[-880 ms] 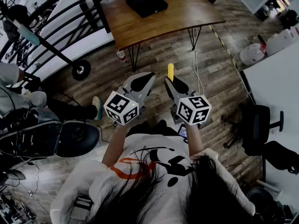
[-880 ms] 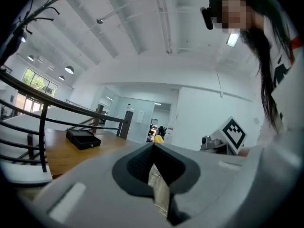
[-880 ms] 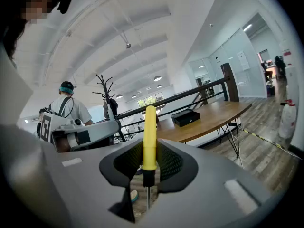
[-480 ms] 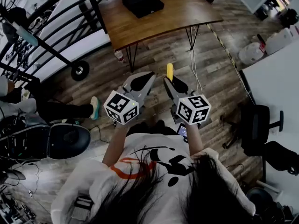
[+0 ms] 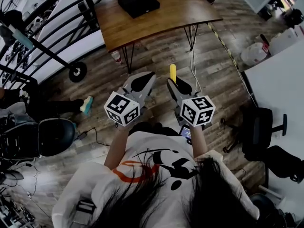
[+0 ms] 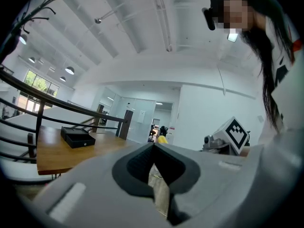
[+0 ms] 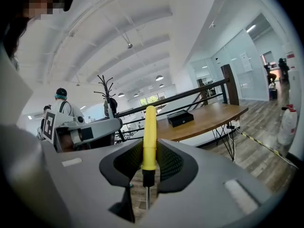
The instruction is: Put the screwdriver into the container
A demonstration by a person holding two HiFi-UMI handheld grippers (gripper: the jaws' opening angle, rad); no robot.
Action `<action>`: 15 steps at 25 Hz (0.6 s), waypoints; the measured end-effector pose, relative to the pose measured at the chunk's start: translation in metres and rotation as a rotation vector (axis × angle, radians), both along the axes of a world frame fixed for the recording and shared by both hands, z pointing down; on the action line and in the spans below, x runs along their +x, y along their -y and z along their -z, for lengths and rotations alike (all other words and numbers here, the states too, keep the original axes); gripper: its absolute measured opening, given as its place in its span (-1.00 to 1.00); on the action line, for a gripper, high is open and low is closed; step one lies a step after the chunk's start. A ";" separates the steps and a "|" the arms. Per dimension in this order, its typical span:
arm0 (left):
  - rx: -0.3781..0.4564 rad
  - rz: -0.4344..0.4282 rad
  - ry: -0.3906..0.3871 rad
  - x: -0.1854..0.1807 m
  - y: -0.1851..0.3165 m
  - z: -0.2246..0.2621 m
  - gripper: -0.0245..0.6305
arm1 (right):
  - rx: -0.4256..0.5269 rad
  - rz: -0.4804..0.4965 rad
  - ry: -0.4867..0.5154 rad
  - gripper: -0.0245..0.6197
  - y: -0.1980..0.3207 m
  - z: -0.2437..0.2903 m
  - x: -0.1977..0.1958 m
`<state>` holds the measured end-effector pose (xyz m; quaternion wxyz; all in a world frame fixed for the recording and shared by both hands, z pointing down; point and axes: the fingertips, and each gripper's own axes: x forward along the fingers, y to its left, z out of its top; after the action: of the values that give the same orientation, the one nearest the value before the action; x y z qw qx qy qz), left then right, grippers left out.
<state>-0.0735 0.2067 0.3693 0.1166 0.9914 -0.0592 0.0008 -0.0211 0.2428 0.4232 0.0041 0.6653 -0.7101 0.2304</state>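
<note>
right gripper (image 5: 172, 83) is clamped on the screwdriver (image 7: 150, 136): pads press the lower part of the yellow handle, and the handle end sticks out past the jaw tips toward 12 o'clock. black collar and metal shaft run back toward 6 between the jaws

left gripper (image 6: 153, 146) jaws are closed tip to tip with nothing between them; only floor shows through the slot under the tips

head view: both grippers are held side by side over the wood floor (image 5: 156, 56), left one at 9 o'clock of the right, near but apart

the black box (image 5: 138, 2) sits on the wooden table (image 5: 175, 13), toward the table's 10 o'clock corner. from the grippers it lies at about 11 to 12 o'clock, well apart, so the screwdriver is not in it

black office chair (image 5: 259, 127) at 3 o'clock of the right gripper
</note>
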 end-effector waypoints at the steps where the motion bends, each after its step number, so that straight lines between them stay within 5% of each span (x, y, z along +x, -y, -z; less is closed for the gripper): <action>1: -0.003 0.004 0.003 0.004 -0.002 -0.002 -0.93 | -0.002 0.003 0.001 -0.60 -0.002 -0.002 0.005; 15: 0.000 0.041 0.077 0.036 0.032 -0.023 -0.93 | -0.004 0.025 0.034 -0.60 0.034 -0.021 0.047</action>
<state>-0.0377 0.1747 0.3926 0.1142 0.9892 -0.0840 0.0364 0.0258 0.2092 0.4444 -0.0036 0.6523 -0.7180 0.2429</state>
